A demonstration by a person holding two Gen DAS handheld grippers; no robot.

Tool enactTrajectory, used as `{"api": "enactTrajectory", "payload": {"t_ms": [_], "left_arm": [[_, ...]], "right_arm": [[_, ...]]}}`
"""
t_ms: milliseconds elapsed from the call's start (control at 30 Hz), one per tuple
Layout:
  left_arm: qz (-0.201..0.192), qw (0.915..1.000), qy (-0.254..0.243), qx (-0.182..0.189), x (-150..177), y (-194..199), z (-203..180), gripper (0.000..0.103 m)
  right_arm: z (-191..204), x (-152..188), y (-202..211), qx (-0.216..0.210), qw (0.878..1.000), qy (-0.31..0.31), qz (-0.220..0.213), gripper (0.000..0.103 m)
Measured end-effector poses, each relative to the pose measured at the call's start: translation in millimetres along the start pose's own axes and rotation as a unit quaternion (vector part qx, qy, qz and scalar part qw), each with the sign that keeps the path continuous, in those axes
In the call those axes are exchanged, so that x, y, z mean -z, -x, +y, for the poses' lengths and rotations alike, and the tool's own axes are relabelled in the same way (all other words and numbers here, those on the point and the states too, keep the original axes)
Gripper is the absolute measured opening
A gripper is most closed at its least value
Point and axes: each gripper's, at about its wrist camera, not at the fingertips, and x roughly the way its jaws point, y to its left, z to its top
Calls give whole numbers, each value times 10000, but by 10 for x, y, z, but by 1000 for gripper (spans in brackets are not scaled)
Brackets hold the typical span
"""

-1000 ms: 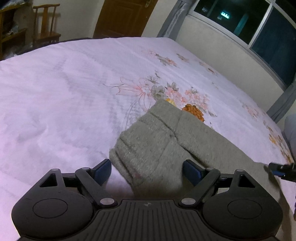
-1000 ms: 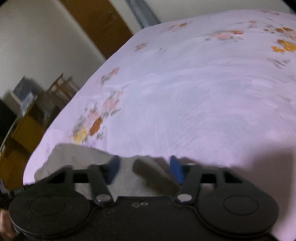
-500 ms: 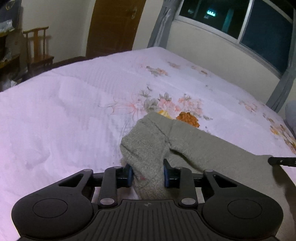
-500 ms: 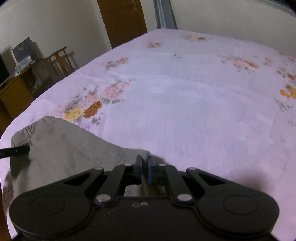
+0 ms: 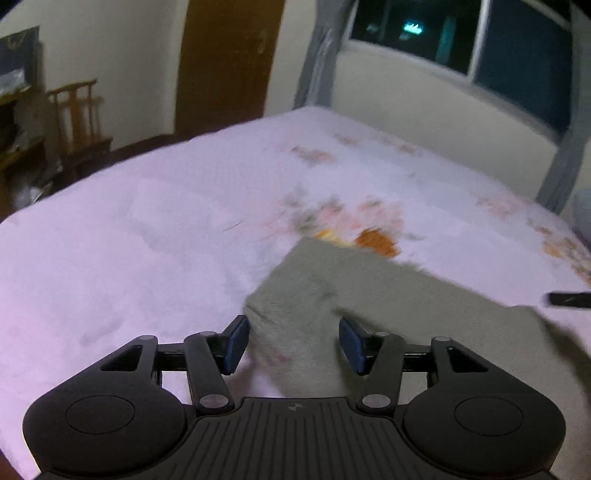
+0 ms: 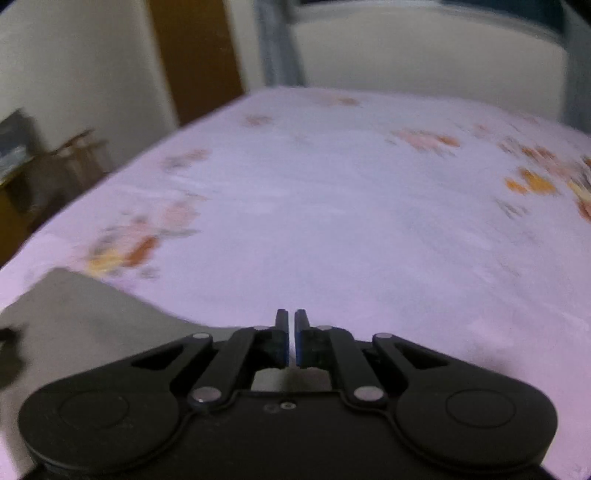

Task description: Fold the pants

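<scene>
Grey-green pants (image 5: 369, 295) lie on a pink floral bedspread (image 5: 129, 240). In the left wrist view my left gripper (image 5: 293, 341) is open, its blue pads on either side of the near end of the pants, with visible gaps to the cloth. In the right wrist view my right gripper (image 6: 291, 341) has its jaws nearly together; the pants (image 6: 92, 317) reach under the gripper from the left, and cloth shows behind the fingers, so the pinch itself is hard to see. The right gripper's tip shows in the left wrist view (image 5: 569, 298) at the pants' far end.
A wooden chair (image 5: 79, 118) and shelves stand beyond the bed's left edge, next to a brown door (image 5: 225, 66). A window (image 5: 461, 33) with grey curtains lies behind the bed. Both views are motion-blurred.
My left gripper was open, closed on the pants' end half a second ago, and now stands open again. Both cameras have lifted and tilted up. The right gripper closed and stays closed.
</scene>
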Motion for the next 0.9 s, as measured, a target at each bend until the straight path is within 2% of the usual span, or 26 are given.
{"api": "enactTrajectory", "payload": {"t_ms": [67,133,233,333,367,433,467,500,567,633,700,733,767,800,833,900], "left_arm": [[-120,9999,-45,81,-25,49,-145,53],[-227,9997,-13,17,-39,85,-217,53],[-276,9992,102,-266,-31,114,-194,53],[-215,9979,207,-575,29,145,17,53],[-222,9972,250,-665,40,166,85,53],[-276,9960,402,-754,46,212,189,53],[-344,9962,468,-651,47,245,199,53],[-420,9966,517,-477,38,276,171,53],[-498,9977,445,-121,21,297,21,53],[-515,9981,262,226,28,236,-180,53],[-238,9991,18,358,89,53,-334,54],[228,9996,-114,127,149,-167,-352,54],[504,9986,-86,153,205,-308,-288,54],[447,9986,-28,291,248,-330,-226,54],[313,9988,-44,386,255,-254,-186,54],[217,9992,-50,339,246,-87,-183,54]], "right_arm": [[185,39,-77,-564,9983,-15,157,7],[310,85,-239,-795,9960,-27,394,6],[215,191,-528,-374,9965,-192,726,0],[-170,220,-504,-647,9889,-1217,548,0],[-174,206,-439,-601,9898,-1209,463,0],[-119,153,-247,-131,9947,-1005,156,3],[-120,141,-138,-102,9945,-1042,3,9],[-135,145,-63,-277,9932,-1127,-60,14],[-78,198,39,-381,9933,-1088,-23,15],[-48,336,90,-314,9944,-1001,90,20],[-78,493,49,-134,9942,-997,368,18],[-138,567,44,-54,9939,-1040,354,11],[-250,616,107,-25,9916,-1255,296,6],[-377,638,222,61,9879,-1543,174,7],[-501,682,443,202,9830,-1821,-110,21],[-813,876,1086,99,9694,-2270,-925,28]]}}
